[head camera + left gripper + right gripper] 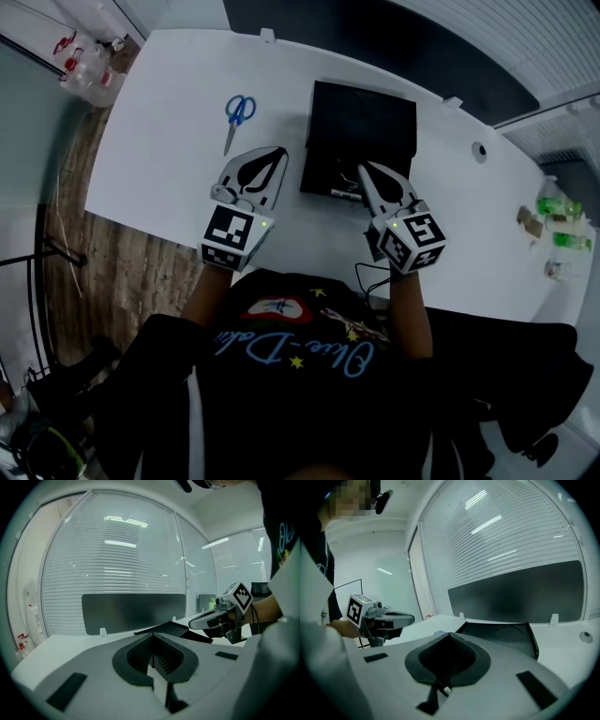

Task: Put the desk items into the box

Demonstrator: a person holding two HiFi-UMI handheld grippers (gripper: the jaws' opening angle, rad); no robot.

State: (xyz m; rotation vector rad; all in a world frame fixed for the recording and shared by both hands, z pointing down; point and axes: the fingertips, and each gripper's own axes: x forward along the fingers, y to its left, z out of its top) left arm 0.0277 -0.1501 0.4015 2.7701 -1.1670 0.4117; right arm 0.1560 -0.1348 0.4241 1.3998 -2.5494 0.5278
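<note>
My left tool (277, 153) is clenched and empty, its tip just beside the left side of the black box (366, 117). My right tool (362, 170) is clenched too, with nothing between its jaws, and its tip is over the box's near edge. The box lies open-topped mid-table. The blue-handled scissors (238, 114) lie on the white table (159, 178), left of the box and apart from both tools.
</note>
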